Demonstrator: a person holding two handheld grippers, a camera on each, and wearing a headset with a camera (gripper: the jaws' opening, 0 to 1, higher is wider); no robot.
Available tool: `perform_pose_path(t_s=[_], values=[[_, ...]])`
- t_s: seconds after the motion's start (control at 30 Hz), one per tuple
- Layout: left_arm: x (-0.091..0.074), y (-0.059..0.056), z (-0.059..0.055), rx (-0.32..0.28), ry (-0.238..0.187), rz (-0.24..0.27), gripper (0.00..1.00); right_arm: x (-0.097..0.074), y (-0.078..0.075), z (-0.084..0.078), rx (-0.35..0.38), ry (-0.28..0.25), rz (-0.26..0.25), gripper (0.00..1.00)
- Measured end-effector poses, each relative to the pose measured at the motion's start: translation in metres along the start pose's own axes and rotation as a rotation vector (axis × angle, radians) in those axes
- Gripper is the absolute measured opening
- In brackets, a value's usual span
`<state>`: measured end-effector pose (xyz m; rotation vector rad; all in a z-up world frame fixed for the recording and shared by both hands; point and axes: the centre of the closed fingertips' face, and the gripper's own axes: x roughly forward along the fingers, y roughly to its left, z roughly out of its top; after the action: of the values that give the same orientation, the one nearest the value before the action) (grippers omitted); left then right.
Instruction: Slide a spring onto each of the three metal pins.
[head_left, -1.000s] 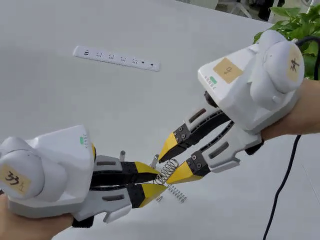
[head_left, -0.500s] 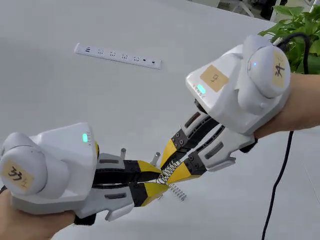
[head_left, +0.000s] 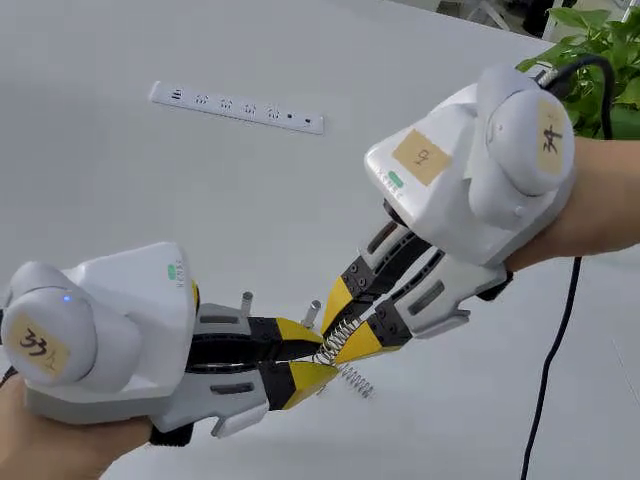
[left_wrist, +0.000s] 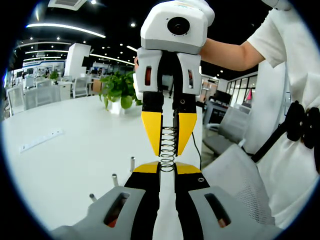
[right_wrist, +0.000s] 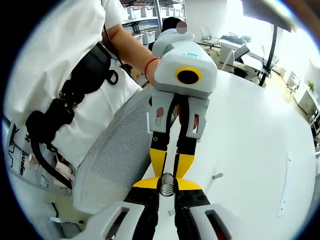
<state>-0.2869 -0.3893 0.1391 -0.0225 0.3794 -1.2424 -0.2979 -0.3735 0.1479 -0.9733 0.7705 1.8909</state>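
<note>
yellow-tipped left tongs (left_wrist: 167, 169) are pressed together on one end of a spring (left_wrist: 168, 145). the right tongs (right_wrist: 166, 186), nose to nose with them, pinch its other end. the coil spans the gap between them above the bench (head_left: 180, 200), likely so it can be handed over or steadied and aimed. near the tips stand three metal pins (left_wrist: 114, 179), which look bare. a second spring (head_left: 355, 381) lies loose close by, and a power strip (head_left: 237, 108) sits well apart.
</note>
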Motion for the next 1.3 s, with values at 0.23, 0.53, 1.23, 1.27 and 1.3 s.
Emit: perform_pose_path(t_s=[0.23,0.53,1.23,1.27,1.3], values=[[-0.001,0.002,-0.001,-0.004,-0.004,0.012,0.07,0.001,-0.002,0.001,0.006,0.001,0.001,0.07],[-0.006,0.006,-0.003,0.000,-0.004,0.044,0.12,0.000,-0.007,0.004,-0.001,-0.007,-0.002,0.07],[-0.063,0.034,-0.030,0.019,0.020,0.213,0.49,-0.007,-0.058,0.005,0.039,0.035,-0.138,0.07],[-0.065,0.036,-0.031,0.017,0.023,0.218,0.50,-0.006,-0.064,0.004,0.042,0.044,-0.152,0.07],[-0.067,0.037,-0.032,0.015,0.016,0.222,0.51,-0.004,-0.067,0.003,0.044,0.048,-0.158,0.07]])
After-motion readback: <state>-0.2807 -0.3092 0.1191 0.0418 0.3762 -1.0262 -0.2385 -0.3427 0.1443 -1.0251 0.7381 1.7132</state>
